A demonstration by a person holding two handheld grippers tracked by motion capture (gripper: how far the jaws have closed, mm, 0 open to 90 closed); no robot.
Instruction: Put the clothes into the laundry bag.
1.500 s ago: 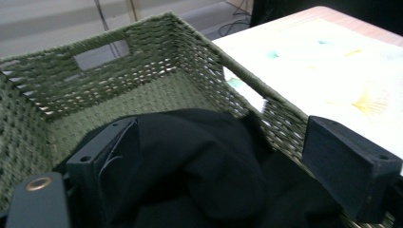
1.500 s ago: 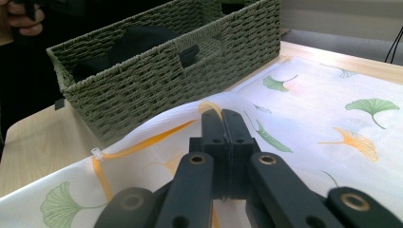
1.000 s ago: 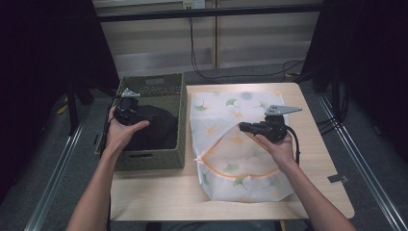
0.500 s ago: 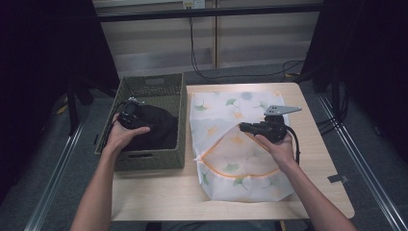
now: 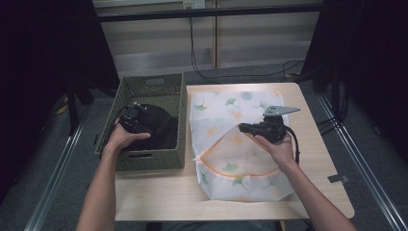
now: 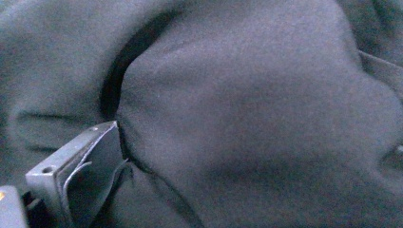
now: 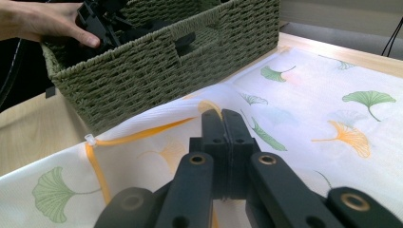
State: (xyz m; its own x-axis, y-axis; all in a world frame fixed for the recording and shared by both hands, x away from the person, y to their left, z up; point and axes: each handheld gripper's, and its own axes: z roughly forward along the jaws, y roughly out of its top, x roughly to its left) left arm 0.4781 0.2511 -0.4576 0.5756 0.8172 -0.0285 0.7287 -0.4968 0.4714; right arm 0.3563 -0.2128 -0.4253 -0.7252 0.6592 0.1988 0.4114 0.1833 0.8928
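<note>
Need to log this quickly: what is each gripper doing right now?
Left gripper: jaws open, just widened, down on the dark cloth in the basket, not gripping.
Right gripper: jaws shut on the mesh bag.

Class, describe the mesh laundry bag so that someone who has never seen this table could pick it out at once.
Start at the light wooden table. Right of the green woven basket lies a flat white mesh bag. Its ginkgo-leaf print and curved orange zipper set it apart from the dark cloth in the basket.

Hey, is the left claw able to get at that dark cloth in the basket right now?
Probably yes. The left claw is already down inside the open-topped basket, jaws open against the dark cloth, with nothing between them.
</note>
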